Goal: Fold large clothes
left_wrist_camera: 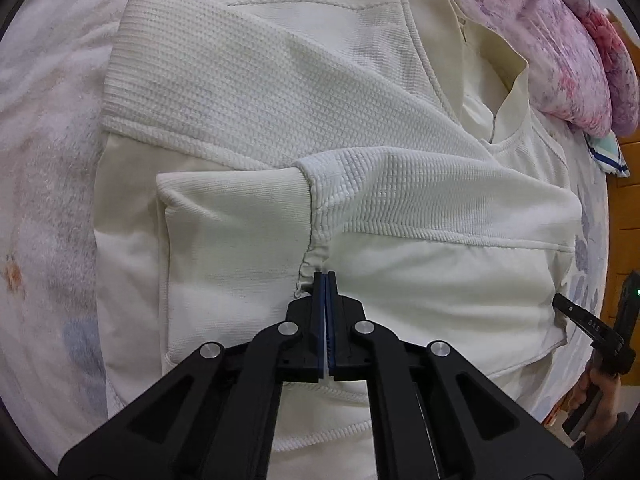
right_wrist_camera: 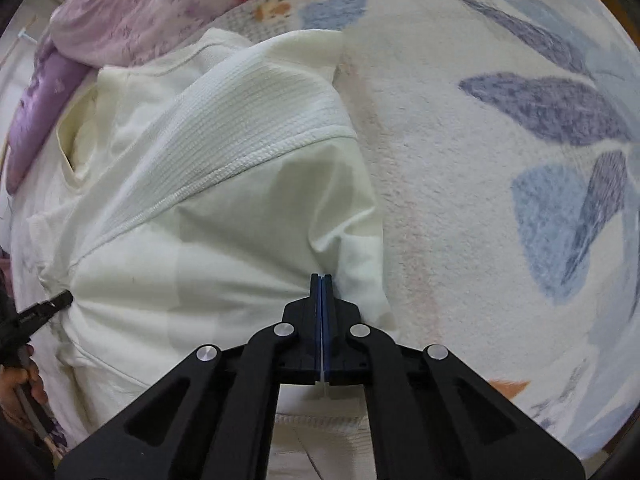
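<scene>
Both grippers are pinching a cream jacket (left_wrist_camera: 248, 128) that is lying on a fleecy bedspread (right_wrist_camera: 460, 184).

The jacket is showing waffle-knit panels, ribbed cuffs and smooth woven fabric, with both sleeves folded across the body. The left gripper (left_wrist_camera: 325, 280) is reaching forward, jaws pressed together on a puckered bit of cloth beside the cuff (left_wrist_camera: 236, 216). The right gripper (right_wrist_camera: 322, 280) is angling in low, jaws closed on a fold at the garment's edge. A floral quilt (right_wrist_camera: 132, 12) is bunching behind the collar.
</scene>
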A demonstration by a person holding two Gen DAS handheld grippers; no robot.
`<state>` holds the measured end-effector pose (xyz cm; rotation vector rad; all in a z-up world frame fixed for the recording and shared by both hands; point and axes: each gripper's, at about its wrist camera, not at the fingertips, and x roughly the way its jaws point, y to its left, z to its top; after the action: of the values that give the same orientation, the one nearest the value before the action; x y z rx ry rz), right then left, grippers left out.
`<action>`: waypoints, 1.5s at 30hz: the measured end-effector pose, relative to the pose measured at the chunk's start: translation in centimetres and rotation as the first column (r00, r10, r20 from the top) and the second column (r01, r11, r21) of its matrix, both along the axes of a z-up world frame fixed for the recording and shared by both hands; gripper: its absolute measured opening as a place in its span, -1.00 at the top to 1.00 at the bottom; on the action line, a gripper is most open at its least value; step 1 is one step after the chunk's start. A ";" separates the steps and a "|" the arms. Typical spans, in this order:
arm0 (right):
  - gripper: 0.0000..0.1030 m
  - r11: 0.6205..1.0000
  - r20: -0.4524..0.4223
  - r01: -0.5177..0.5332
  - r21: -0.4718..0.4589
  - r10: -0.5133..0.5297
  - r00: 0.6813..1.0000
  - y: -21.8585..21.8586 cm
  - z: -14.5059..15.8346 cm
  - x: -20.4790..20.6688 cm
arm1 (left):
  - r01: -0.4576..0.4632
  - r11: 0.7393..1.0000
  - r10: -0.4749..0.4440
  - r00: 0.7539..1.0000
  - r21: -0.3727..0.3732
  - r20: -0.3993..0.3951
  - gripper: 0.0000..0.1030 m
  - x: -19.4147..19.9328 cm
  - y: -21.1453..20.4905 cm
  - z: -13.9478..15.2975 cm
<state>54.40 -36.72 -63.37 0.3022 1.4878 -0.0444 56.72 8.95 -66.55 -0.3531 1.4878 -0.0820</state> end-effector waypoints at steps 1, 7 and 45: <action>1.00 1.000 -0.016 0.005 0.006 -0.005 1.000 0.2 0.2 0.6 | -0.004 1.000 0.004 1.000 -0.006 -0.006 0.93 0.0 0.1 0.1; 0.81 0.999 0.061 -0.042 0.020 0.041 0.997 1.9 2.5 4.8 | 0.060 0.998 -0.060 0.998 0.013 0.012 0.06 0.4 -1.6 2.3; -0.12 0.992 0.027 0.123 0.012 -0.123 0.992 -5.2 -1.5 14.6 | -0.061 0.969 0.041 0.995 0.239 0.089 -0.38 10.6 9.5 2.9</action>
<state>69.03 -41.97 -64.85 0.4013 1.4409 -0.1302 67.35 18.47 -63.69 -0.1880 1.3874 0.1240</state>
